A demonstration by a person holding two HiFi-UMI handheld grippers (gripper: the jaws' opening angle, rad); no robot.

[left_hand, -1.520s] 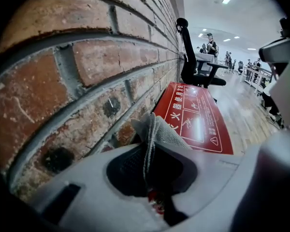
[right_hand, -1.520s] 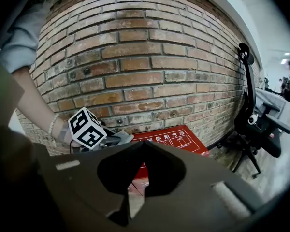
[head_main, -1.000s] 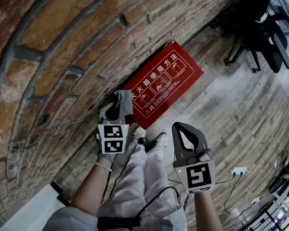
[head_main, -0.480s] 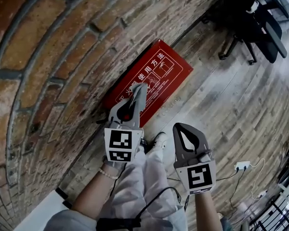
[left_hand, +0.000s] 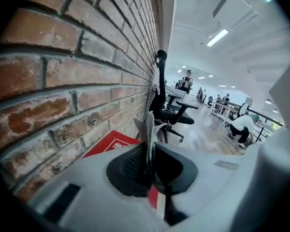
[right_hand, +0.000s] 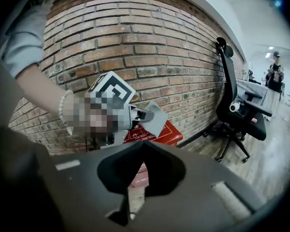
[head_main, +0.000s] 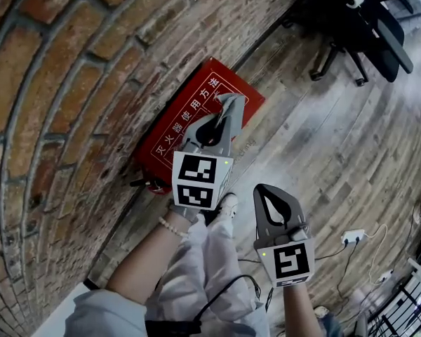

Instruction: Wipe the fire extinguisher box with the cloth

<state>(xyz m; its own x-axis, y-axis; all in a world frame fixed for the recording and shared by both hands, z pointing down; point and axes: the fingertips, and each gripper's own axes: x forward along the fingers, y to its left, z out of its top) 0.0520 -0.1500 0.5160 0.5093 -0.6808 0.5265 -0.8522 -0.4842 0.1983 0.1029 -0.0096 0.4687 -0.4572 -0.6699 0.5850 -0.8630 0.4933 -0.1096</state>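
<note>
Lengthwise, the red box (head_main: 189,121) lies on the floor along the brick wall (head_main: 70,83). Over its far end, the left gripper (head_main: 228,109) is clamped on the cloth (head_main: 234,112); its own view shows the cloth (left_hand: 149,129) edge-on. Only the right gripper view shows the right gripper (right_hand: 135,151) closed and empty.

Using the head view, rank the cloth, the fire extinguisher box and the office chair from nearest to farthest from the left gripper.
From the left gripper:
1. Cloth, pinched in its jaws.
2. Fire extinguisher box, just beyond, against the brick wall.
3. Office chair, far off at upper right.
</note>
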